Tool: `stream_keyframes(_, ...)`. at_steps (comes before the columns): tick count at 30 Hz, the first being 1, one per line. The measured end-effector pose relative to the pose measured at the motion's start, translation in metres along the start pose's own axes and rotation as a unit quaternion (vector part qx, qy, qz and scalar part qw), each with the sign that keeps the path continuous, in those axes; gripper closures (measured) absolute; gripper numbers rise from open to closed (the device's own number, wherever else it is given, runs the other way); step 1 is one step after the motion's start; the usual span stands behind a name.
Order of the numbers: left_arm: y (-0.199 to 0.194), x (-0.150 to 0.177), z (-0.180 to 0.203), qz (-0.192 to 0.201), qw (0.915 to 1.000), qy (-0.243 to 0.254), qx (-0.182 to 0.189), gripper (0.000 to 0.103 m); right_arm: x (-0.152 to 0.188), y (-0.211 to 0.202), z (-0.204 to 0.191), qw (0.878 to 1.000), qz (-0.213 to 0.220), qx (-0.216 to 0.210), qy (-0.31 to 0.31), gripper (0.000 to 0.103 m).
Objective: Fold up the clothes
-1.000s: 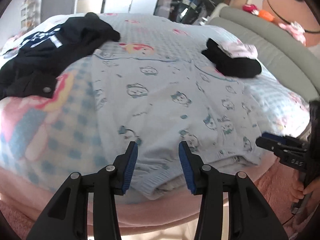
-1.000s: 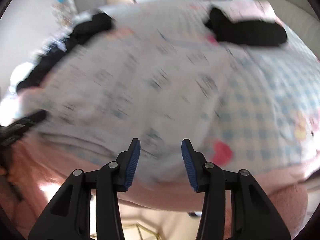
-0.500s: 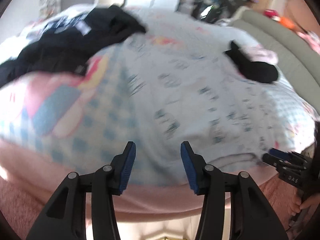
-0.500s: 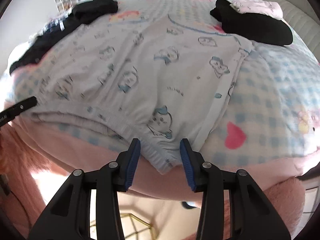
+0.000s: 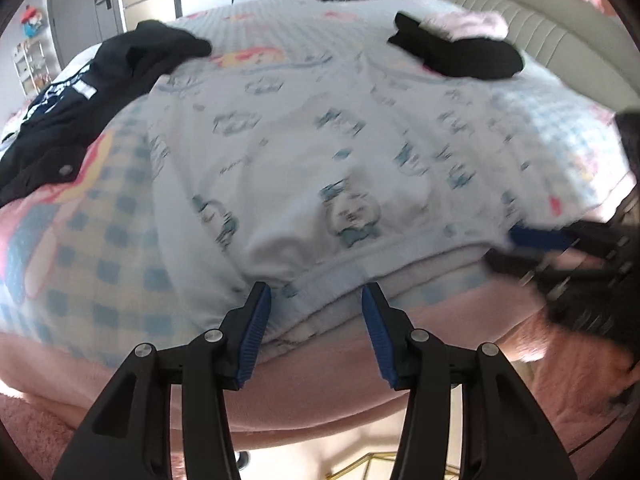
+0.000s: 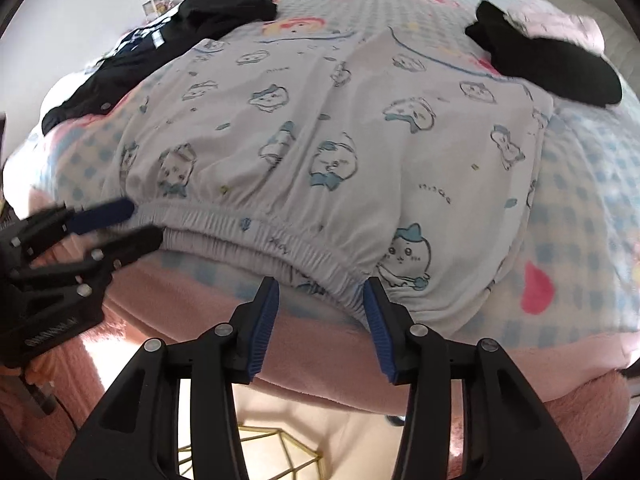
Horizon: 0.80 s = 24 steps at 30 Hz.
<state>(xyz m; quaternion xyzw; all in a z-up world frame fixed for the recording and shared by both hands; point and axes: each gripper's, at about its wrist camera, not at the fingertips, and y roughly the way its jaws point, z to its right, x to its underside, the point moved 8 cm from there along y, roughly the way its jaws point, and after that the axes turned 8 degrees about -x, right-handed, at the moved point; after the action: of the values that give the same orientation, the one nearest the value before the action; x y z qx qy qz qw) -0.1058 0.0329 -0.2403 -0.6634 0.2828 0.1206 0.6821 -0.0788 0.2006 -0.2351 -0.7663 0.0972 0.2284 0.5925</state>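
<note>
1. I saw the printed pyjama shorts (image 6: 320, 128) lying flat on the bed (image 6: 592, 208) (waistband at the near edge).
2. My left hand-held gripper (image 5: 316, 300) gaped at one waistband corner.
3. My right hand-held gripper (image 6: 320, 296) was opening around the other corner, pads not pressing.

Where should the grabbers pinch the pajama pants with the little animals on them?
Best on the gathered elastic waistband of the pajama pants, coming from the near bed edge. It is a thick ridge hanging at the edge, easier to pinch than the flat fabric. The right gripper, jaws opening, straddles one end; the left gripper is open at the other.
</note>
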Motion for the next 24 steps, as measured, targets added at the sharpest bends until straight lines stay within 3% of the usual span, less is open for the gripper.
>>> stream_keyframes(3,-0.003,0.000,-0.004,0.001,1.0000,-0.003,0.004,0.053,-0.003,0.000,0.009,1.000,0.001,0.014,0.003,0.058)
stream_keyframes(5,-0.002,0.001,-0.010,0.001,0.9999,-0.004,-0.012,0.052,-0.001,-0.001,0.011,1.000,0.001,0.012,0.002,0.059)
stream_keyframes(7,-0.004,0.003,-0.026,-0.003,0.9991,-0.035,-0.025,0.051,0.002,-0.002,0.012,1.000,-0.001,0.027,-0.014,0.060)
stream_keyframes(8,-0.005,0.005,-0.038,-0.011,0.9976,-0.063,-0.028,0.042,0.003,-0.003,0.012,0.999,-0.001,0.033,-0.020,0.060)
stream_keyframes(11,-0.010,0.017,-0.065,-0.027,0.9904,-0.134,-0.015,0.040,0.007,-0.007,0.018,0.999,0.003,0.035,-0.013,0.060)
stream_keyframes(13,-0.015,0.022,-0.073,-0.029,0.9871,-0.157,-0.015,0.040,0.007,-0.010,0.023,1.000,0.005,0.026,0.000,0.060)
stream_keyframes(17,-0.034,0.021,-0.072,0.000,0.9879,-0.138,-0.072,0.040,-0.001,-0.016,0.020,1.000,0.017,0.015,0.010,0.060)
stream_keyframes(20,-0.042,0.010,-0.062,0.024,0.9917,-0.102,-0.075,0.040,-0.007,-0.019,0.012,1.000,0.026,0.003,0.000,0.059)
stream_keyframes(24,-0.042,-0.008,-0.031,0.047,0.9972,-0.041,-0.041,0.040,-0.008,-0.011,0.007,1.000,0.017,0.002,-0.009,0.059)
